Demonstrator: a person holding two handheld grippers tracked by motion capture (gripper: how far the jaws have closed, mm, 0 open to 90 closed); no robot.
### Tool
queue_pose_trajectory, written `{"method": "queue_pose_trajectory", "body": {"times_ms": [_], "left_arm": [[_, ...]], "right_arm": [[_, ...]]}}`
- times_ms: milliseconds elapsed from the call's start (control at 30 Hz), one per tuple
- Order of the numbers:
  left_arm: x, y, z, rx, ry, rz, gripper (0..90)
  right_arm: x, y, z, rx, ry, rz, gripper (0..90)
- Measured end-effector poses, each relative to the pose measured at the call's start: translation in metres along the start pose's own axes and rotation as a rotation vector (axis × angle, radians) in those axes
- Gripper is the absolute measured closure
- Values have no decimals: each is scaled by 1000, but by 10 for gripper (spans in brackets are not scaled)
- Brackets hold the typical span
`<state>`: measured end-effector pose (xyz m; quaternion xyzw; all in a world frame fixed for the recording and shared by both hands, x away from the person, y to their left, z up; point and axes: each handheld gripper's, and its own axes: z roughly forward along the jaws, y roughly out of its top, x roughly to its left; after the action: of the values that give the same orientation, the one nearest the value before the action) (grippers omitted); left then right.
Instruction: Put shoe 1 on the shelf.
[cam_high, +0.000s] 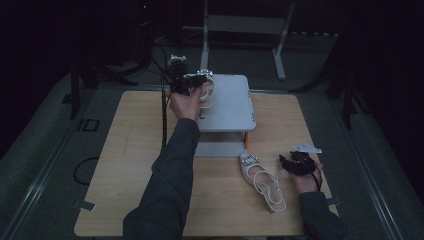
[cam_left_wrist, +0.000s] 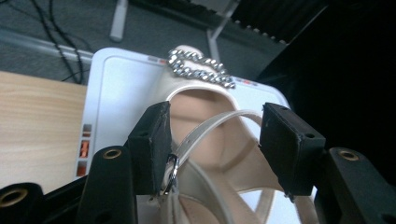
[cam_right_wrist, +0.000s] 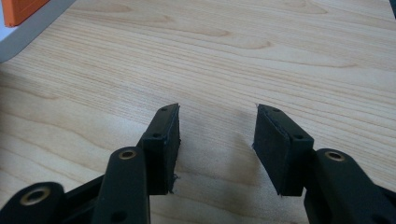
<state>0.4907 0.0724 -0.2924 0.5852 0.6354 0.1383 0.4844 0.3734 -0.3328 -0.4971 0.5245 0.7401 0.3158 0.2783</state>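
Count: two cream slingback sandals, two grippers, one white two-tier stand (cam_high: 227, 107), one wooden tabletop (cam_high: 130, 150).

Your left gripper (cam_high: 192, 82) is out at the stand's far-left corner, over the top shelf. The first sandal (cam_high: 207, 92) lies on that shelf, right at your left hand (cam_high: 185, 105). In the left gripper view the jaws are spread apart and straddle this sandal (cam_left_wrist: 205, 121): the left pad (cam_left_wrist: 152, 144) touches the buckle strap, the right pad stands clear of the shoe. Not clamped. That view also shows the rhinestone trim (cam_left_wrist: 201, 67) across the toe and the metal buckle (cam_left_wrist: 170, 170) against the left pad; from the high view those details are too small to read.

The second sandal (cam_high: 262, 180) lies flat on the tabletop in front of the stand, toe toward the stand, heel strap toward you. Your right gripper (cam_high: 295, 162) sits just beside it on its right, not touching.

In the right gripper view the right gripper (cam_right_wrist: 217, 144) has its jaws parted with nothing between them, bare wood grain below. An orange part of the stand (cam_right_wrist: 23, 9) shows at top left.
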Motion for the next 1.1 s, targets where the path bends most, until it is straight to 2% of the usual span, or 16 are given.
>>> {"method": "queue_pose_trajectory", "body": {"times_ms": [67,100,167,267,367,533,733,967,1100], "left_arm": [[0,0,-2,-7,-8,2,439],[0,1,-5,-26,-23,11,444],[-1,2,-10,-47,-21,25,466],[-3,4,-17,-77,-38,56,478],[-2,5,-21,-104,-28,77,482],[1,7,-24,-112,-38,90,484],[4,7,-29,-114,-28,115,481],[11,9,-38,-106,-28,140,464],[14,8,-42,-86,-40,155,452]], "right_arm": [[0,0,0,0,0,0,504],[-1,0,0,-1,-1,0,504],[-1,0,0,0,1,1,504],[0,0,1,4,1,1,503],[0,-1,1,4,0,0,503],[-3,-2,-2,1,-6,11,503],[-3,-3,-3,-2,-7,13,502],[-2,-2,-3,-3,-6,7,501],[-3,-2,-5,-10,2,22,495]]}}
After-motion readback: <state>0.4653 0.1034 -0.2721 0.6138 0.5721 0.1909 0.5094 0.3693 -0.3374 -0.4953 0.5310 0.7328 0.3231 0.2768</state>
